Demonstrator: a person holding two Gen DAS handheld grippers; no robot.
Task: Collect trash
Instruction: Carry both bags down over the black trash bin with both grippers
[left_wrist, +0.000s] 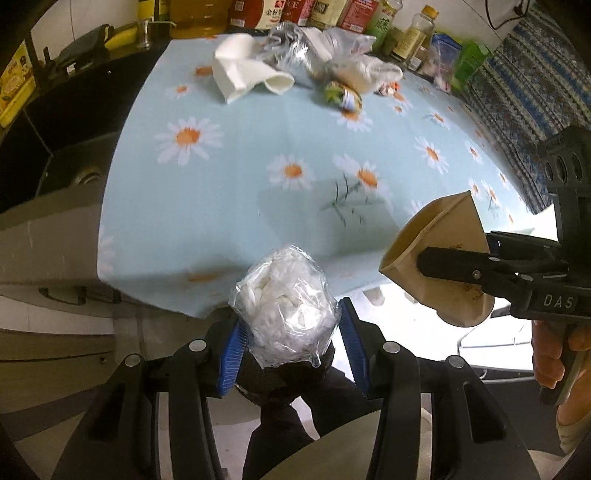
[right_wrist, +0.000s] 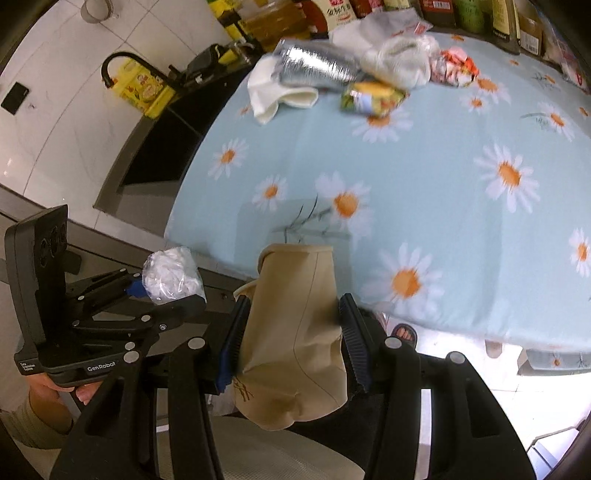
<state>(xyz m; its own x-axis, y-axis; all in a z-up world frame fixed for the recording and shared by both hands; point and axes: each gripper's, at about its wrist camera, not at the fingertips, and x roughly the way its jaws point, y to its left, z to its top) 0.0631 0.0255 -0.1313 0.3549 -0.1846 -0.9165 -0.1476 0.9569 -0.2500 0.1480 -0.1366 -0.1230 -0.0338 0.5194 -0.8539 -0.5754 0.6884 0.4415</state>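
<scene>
Left gripper (left_wrist: 288, 332) is clamped on a clear plastic bag stuffed with crumpled white material (left_wrist: 284, 306), bottom centre of the left wrist view, at the near edge of the light-blue daisy-print tablecloth (left_wrist: 229, 192). Right gripper (right_wrist: 295, 343) is clamped on a crushed tan paper cup (right_wrist: 295, 332), bottom centre of the right wrist view, also at the cloth's near edge. Both blue-padded jaw pairs press their loads. Remaining trash sits at the top of both views: white folded cloth (left_wrist: 247, 74), silver foil wrapper (right_wrist: 317, 64), green-yellow snack packet (right_wrist: 373, 96), red-orange wrapper (right_wrist: 454, 68). Bottles (left_wrist: 332, 13) line the far edge.
</scene>
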